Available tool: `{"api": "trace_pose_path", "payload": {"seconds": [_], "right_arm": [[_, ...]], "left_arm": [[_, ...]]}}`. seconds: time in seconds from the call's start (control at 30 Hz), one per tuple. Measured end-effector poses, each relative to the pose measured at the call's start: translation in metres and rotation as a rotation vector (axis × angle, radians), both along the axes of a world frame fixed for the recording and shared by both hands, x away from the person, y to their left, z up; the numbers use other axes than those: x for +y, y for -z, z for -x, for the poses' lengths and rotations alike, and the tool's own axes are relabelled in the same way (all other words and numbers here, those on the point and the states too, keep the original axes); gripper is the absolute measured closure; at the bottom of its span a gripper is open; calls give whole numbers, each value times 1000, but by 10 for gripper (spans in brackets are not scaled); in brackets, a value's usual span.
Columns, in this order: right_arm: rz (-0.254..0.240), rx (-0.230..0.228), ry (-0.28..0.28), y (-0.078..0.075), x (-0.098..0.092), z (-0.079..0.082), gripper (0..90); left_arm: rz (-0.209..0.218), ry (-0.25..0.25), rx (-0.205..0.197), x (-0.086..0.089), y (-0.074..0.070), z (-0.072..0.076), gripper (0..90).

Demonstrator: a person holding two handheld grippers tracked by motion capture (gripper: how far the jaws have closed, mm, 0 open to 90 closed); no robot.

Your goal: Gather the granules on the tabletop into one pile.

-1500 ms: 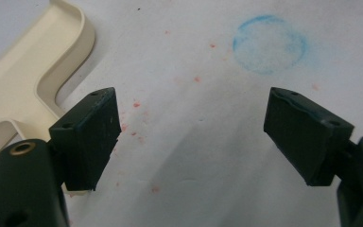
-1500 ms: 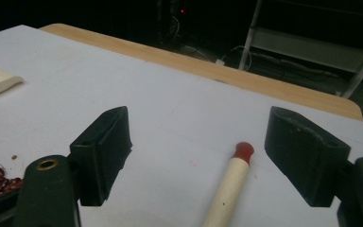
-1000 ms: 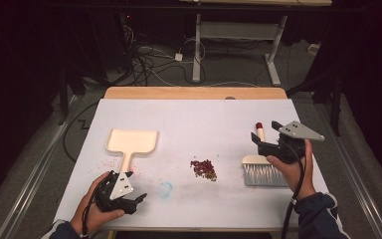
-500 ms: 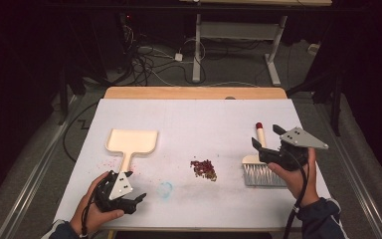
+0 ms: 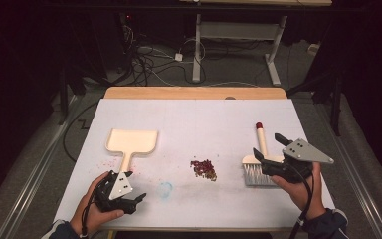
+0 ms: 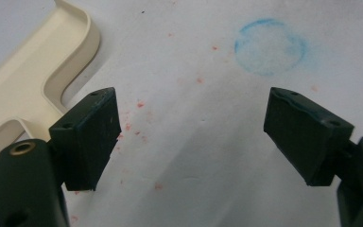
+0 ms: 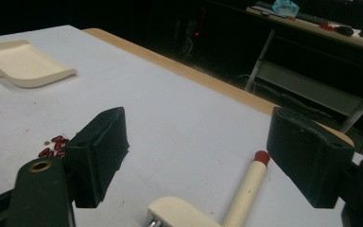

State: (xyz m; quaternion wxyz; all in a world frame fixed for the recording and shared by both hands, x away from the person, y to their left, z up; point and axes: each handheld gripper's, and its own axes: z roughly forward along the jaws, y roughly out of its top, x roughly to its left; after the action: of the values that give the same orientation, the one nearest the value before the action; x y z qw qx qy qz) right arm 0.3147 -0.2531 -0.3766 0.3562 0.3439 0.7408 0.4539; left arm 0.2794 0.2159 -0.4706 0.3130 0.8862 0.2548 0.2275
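Jaws of the left gripper (image 5: pixel 138 200) are gaping wide above the white surface (image 5: pixel 204 124), just beside the cream plastic dustpan (image 5: pixel 131 143). Right gripper (image 5: pixel 267 149), equally wide and empty, is hovering over the cream red-tipped hand brush (image 5: pixel 261 157), near the red-brown crumb pile (image 5: pixel 204 169).

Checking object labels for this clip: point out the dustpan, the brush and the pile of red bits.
dustpan (image 5: pixel 132 141), high view, pan floor
brush (image 5: pixel 261 141), high view, handle
pile of red bits (image 5: pixel 204 169), high view, middle
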Motion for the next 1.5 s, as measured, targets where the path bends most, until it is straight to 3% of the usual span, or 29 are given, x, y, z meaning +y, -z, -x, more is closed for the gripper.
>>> {"api": "trace_pose_path", "payload": {"seconds": [0.37, 0.77, 1.13, 1.23, 1.3, 1.5], "right_arm": [[33, -6, -7, 11, -6, 19, 219], [96, 14, -30, 33, -19, 23, 215], [97, 26, -62, 56, -28, 29, 217], [65, 49, -65, 64, -32, 30, 219], [76, 57, -67, 70, -33, 31, 219], [50, 86, -82, 82, -38, 36, 227]], "left_arm": [[-4, 1, 2, 0, 0, 0, 186], [-5, 1, 2, -1, 0, 0, 185], [-2, -5, 4, -1, 1, -1, 185], [5, -10, 0, -1, 0, -1, 185], [10, -13, -4, -1, -1, -2, 185], [18, -27, -12, -4, -2, -5, 167]]}}
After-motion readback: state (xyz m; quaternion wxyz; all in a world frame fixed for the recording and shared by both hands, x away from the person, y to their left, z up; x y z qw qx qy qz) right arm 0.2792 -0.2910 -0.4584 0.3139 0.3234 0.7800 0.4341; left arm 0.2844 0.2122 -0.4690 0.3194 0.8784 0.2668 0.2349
